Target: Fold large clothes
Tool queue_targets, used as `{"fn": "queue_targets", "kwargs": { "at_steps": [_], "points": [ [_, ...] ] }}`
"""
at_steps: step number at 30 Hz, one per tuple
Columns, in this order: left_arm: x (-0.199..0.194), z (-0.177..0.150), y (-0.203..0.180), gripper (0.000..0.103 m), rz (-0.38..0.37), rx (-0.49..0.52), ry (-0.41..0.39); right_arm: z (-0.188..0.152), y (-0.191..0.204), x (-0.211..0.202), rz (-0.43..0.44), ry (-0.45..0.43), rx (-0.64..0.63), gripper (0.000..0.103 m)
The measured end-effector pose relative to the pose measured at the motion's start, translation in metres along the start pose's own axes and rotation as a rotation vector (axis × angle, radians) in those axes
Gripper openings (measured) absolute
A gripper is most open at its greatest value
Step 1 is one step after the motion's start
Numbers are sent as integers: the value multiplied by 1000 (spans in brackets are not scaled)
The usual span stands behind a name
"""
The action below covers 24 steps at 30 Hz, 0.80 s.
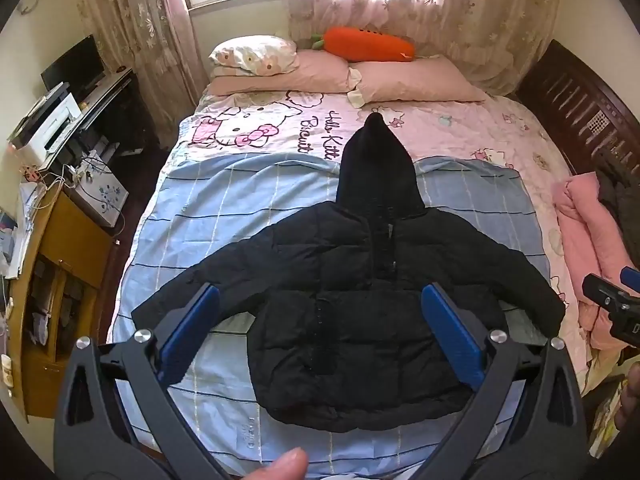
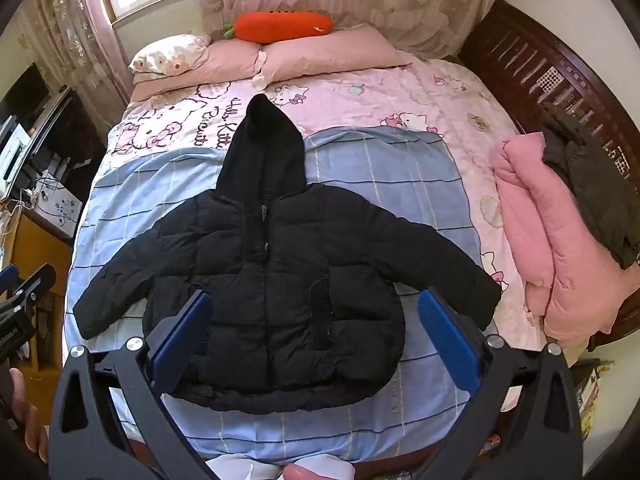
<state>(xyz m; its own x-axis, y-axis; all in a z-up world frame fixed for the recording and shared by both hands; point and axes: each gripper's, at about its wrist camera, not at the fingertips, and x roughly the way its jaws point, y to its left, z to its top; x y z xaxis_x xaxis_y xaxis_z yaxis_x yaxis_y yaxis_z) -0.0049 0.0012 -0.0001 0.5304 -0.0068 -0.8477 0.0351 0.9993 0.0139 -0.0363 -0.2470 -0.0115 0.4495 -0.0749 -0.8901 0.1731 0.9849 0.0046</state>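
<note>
A black hooded puffer jacket (image 1: 352,280) lies spread flat, front up, on a blue checked sheet (image 1: 208,216) that covers the near half of a bed (image 2: 400,92) with pink cartoon bedding. Its long axis runs straight away from the viewer: hem nearest, the pointed hood (image 2: 264,140) farthest, aimed at the pillows. The sleeves angle out and down to either side.

Both tools hang above the near edge of the bed, tilted steeply downward, with the jacket ahead of and below them. The left gripper (image 1: 320,332) has its blue-padded jaws spread wide with nothing between them; seen from its own camera, they frame the jacket's lower body, and one blue pad overlaps the sleeve (image 1: 188,296) on the picture's left. The right gripper (image 2: 314,330) is likewise wide open and empty, framing the hem and the other sleeve (image 2: 452,264). Each tool sits at the other view's edge, so they are side by side, well apart.

Neither touches the fabric yet (folding seems not to have begun). Each sleeve lies nearer to the gripper on its own side, so a first fold inward would likely start there.

A pink quilt (image 2: 536,248) is bundled at the bed's right edge.
</note>
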Motion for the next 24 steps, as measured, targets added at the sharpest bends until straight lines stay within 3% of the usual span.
{"fn": "queue_targets", "kwargs": {
  "at_steps": [24],
  "points": [
    [9,-3,2,101,27,7,15,12,7,13,-10,10,-1,102]
  ]
}}
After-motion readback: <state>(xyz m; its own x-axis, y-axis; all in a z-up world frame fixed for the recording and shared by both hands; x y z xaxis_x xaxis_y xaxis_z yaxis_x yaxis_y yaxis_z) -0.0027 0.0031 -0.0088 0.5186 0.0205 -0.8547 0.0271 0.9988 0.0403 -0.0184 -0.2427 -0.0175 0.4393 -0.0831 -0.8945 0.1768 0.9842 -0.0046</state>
